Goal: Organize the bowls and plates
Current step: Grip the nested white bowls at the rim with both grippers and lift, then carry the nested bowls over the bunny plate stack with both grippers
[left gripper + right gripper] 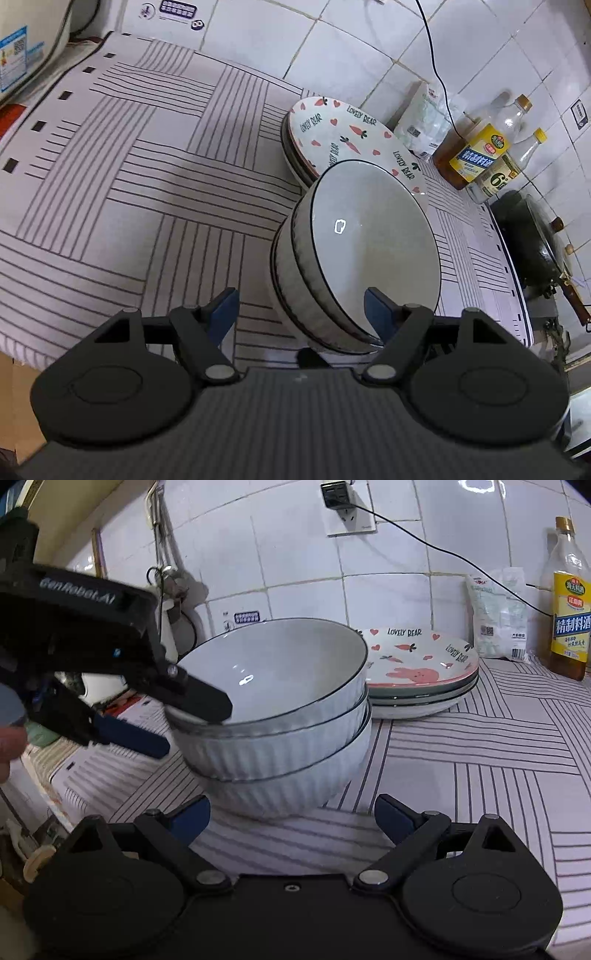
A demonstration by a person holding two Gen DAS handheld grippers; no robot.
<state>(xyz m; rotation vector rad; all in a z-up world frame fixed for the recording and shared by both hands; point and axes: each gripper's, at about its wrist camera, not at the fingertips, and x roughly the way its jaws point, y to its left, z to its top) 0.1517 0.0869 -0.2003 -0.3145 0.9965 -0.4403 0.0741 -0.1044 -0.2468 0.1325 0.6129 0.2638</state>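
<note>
Sitting three deep, the stack of white ribbed bowls [280,723] rests on the striped cloth [480,746] that covers the counter, toward the cloth's back edge by the tiled wall [295,554]; top bowl [369,236] has a thin dark rim line and looks empty. Just behind it and touching or nearly so, the stack of plates [421,679], top one printed with hearts, carrots, a pink bunny and "LOVELY BEAR". Left gripper [184,716] straddles the near-left rim of the top bowl, one finger inside the bowl, the other outside below the rim, tongs spread, can't confirm any pinch; in its own view the fingers [225,310] sit wide apart. Right gripper [291,816] hovers low over the cloth in front of the stack, tongs spread, nothing between them. Beyond the plates near the back-right corner: white bag [495,616], yellow-label bottle [570,605], a second bottle [506,170], black wok [532,236] off the cloth's right edge. Cable [443,554] runs from wall socket [347,509]
</note>
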